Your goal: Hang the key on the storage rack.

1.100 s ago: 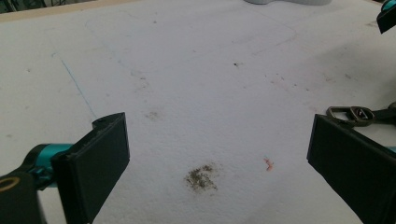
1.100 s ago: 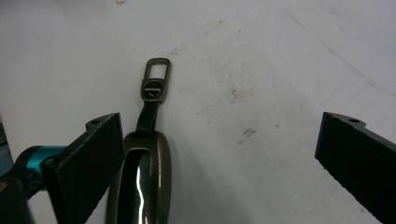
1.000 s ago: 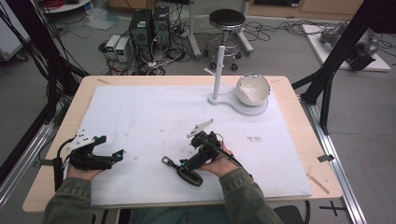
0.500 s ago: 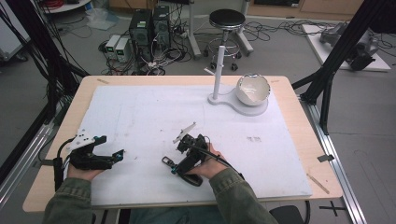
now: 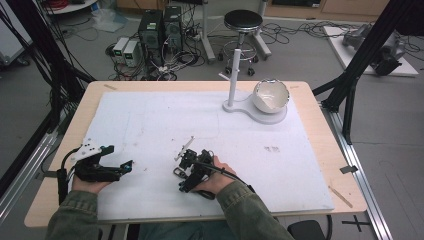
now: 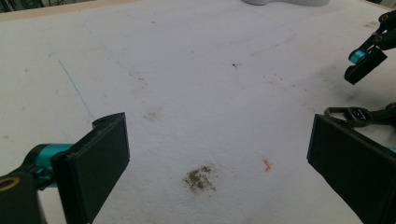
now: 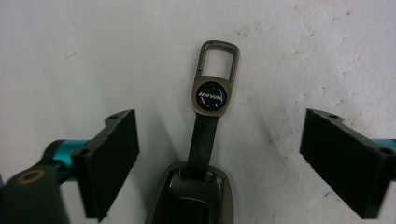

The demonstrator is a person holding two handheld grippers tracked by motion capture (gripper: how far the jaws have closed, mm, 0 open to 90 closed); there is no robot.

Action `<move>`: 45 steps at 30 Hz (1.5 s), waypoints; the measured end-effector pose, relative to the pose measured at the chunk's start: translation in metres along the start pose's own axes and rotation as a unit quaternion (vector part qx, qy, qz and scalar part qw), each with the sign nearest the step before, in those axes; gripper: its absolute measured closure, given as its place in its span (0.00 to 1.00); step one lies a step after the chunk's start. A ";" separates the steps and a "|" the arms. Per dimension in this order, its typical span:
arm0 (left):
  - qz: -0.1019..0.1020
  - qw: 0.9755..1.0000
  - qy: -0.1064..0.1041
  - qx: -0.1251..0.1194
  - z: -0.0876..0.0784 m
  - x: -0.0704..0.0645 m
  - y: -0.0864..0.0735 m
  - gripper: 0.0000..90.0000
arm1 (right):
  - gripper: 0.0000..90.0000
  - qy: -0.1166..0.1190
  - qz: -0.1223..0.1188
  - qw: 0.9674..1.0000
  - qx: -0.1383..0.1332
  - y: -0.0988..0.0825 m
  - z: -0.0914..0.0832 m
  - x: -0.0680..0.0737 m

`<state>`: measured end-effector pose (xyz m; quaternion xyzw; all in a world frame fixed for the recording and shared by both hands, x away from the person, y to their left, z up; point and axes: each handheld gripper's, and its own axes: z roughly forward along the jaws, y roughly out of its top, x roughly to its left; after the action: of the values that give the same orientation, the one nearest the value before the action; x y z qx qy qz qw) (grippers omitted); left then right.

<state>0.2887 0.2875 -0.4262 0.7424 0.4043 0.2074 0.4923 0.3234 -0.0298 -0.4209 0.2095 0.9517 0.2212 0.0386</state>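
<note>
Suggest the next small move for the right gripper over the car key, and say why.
Probably lower the right gripper a little further and finish closing on the car key. Its jaws have just been closing but stand apart, the pads clear of the key, whose strap and clasp lie flat on the white mat midway between them.

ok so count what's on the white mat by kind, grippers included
black two-jaw grippers: 2, left gripper and right gripper
dark car key fob with strap and metal clip: 1
white stand with post and round bowl: 1
total: 4
</note>
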 end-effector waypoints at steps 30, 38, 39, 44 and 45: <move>0.000 1.000 0.004 -0.006 -0.001 0.001 0.000 0.07 | 0.91 -0.011 0.037 0.998 0.042 0.009 -0.001 0.014; 0.000 1.000 0.006 -0.004 -0.002 0.002 0.000 0.07 | 0.93 0.014 0.055 0.998 0.033 0.006 -0.003 0.007; 0.000 1.000 0.006 -0.005 -0.002 0.002 0.000 0.07 | 0.93 0.015 0.058 0.998 0.029 0.006 -0.003 0.006; 0.000 1.000 0.005 -0.004 -0.002 0.002 0.000 0.07 | 0.92 0.042 0.060 0.997 0.023 0.004 -0.009 -0.001; 0.000 1.000 0.005 -0.004 -0.002 0.002 0.000 0.07 | 0.92 0.047 0.063 0.997 0.019 0.003 -0.012 -0.002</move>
<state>0.2887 0.2898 -0.4254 0.7391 0.4060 0.2130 0.4934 0.3248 -0.0327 -0.4088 0.2589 0.9414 0.2148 -0.0244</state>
